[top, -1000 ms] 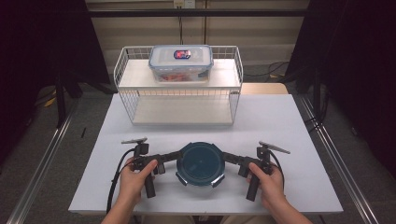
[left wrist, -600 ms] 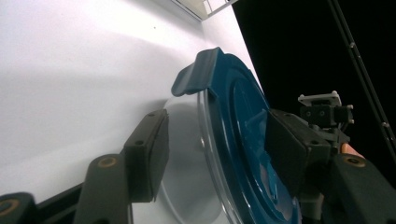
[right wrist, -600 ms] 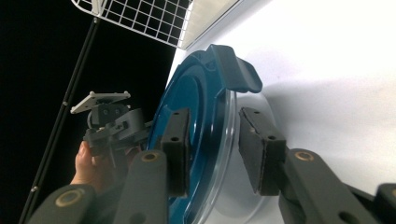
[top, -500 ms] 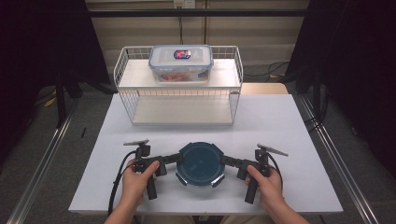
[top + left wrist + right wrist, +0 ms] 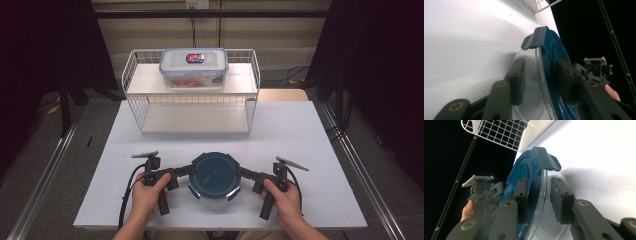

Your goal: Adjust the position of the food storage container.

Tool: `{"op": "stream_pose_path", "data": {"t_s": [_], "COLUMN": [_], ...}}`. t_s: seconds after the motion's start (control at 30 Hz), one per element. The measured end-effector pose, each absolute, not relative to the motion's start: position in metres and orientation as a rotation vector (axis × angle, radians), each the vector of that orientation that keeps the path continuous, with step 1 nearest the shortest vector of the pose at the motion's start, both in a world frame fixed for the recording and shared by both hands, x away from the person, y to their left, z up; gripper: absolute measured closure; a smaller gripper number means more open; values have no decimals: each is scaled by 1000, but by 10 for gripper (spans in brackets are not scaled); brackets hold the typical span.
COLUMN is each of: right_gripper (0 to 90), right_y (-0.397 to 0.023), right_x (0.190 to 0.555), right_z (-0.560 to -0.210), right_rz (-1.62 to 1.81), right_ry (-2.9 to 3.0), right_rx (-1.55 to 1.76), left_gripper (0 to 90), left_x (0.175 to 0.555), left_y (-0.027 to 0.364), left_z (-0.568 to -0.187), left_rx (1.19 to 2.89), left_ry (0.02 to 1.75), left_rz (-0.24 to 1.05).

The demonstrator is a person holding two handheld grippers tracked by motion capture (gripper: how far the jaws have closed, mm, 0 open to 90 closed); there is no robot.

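Round clear-glass container with dark-teal clip lid [image 5: 215, 175] stood near the white tabletop's [image 5: 300, 130] front edge, unlifted; left gripper [image 5: 187, 170] and right gripper [image 5: 241, 172], jaws just closing, straddled opposite rims, pads apparently touching; lifting judged outstanding; white wire shelf [image 5: 192, 102] at rear edge.

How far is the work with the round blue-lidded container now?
Done: the left gripper and right gripper straddle the rim of the round container, their jaws just closing around it. In hand: the grip; whether the pads press yet is unclear. Left: lifting it off the table, perhaps to the rack.
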State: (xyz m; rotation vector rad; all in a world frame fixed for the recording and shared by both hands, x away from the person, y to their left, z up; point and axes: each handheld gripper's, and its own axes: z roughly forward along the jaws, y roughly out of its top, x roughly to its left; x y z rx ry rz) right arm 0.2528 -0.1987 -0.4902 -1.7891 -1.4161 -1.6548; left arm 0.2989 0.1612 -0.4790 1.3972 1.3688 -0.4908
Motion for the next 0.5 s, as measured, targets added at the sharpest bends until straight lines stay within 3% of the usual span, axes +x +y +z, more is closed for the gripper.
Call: {"op": "stream_pose_path", "data": {"t_s": [0.27,0.5], "right_gripper": [689,749], "right_y": [-196,-198], "right_x": [248,247], "right_z": [-491,-493], "right_rz": [-1684,-1712], "right_ry": [-1380,-1296], "right_rx": [-1826,-1835], "left_gripper": [658,705], "left_x": [295,291], "left_y": [162,160], "left_z": [-478,-475], "left_rx": [1388,1360], "left_ry": [1372,1403], "left_rz": [-506,-464]}}
